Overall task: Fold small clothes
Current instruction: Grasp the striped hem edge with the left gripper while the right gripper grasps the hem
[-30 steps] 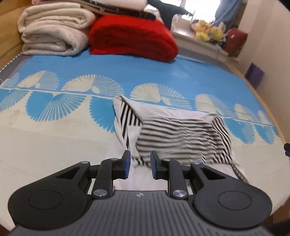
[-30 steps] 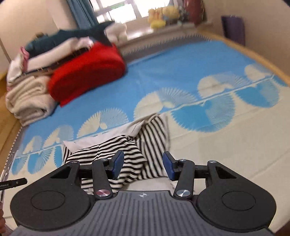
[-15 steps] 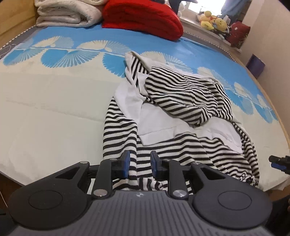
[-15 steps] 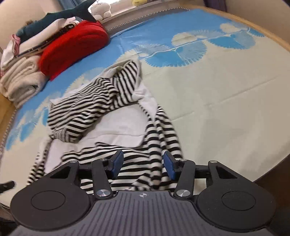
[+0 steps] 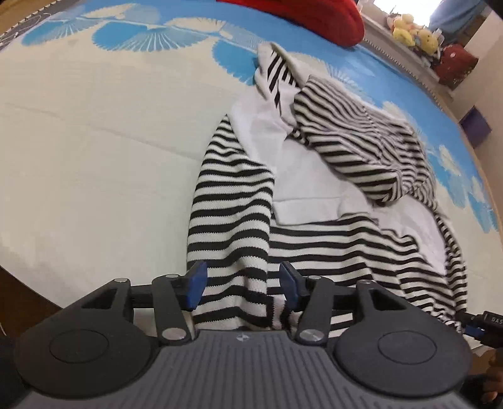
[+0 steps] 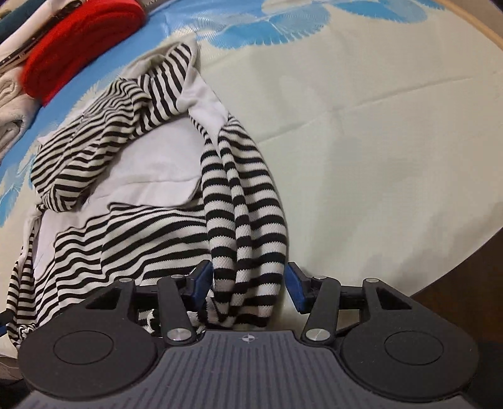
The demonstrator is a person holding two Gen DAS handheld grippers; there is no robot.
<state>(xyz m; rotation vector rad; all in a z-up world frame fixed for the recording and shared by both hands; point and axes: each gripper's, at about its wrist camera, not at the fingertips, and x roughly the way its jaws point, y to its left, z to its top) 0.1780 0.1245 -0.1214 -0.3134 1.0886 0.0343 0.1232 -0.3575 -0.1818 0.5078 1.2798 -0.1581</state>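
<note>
A black-and-white striped top (image 5: 345, 144) with a white panel lies crumpled on the bed near its front edge. My left gripper (image 5: 242, 288) points down at the top's near left part, and a striped fold (image 5: 232, 251) runs between its blue pads. Its jaws are opening and do not press the cloth. My right gripper (image 6: 250, 284) hovers over the near right side of the top (image 6: 94, 132). A rolled striped sleeve (image 6: 245, 245) lies between its pads, which stand apart and ease a little wider. The sleeve's end is hidden under the gripper body.
The bed cover (image 5: 94, 141) is cream in front and blue with fan patterns behind. A red folded blanket (image 5: 298, 12) and pale folded bedding (image 6: 9, 103) lie at the back. Plush toys (image 5: 408, 31) sit on the sill. The bed's edge drops off at the lower right (image 6: 456, 258).
Both grippers have come down and closer to the near edge of the striped top. The left jaws have widened, and striped cloth now lies between each pair of pads.
</note>
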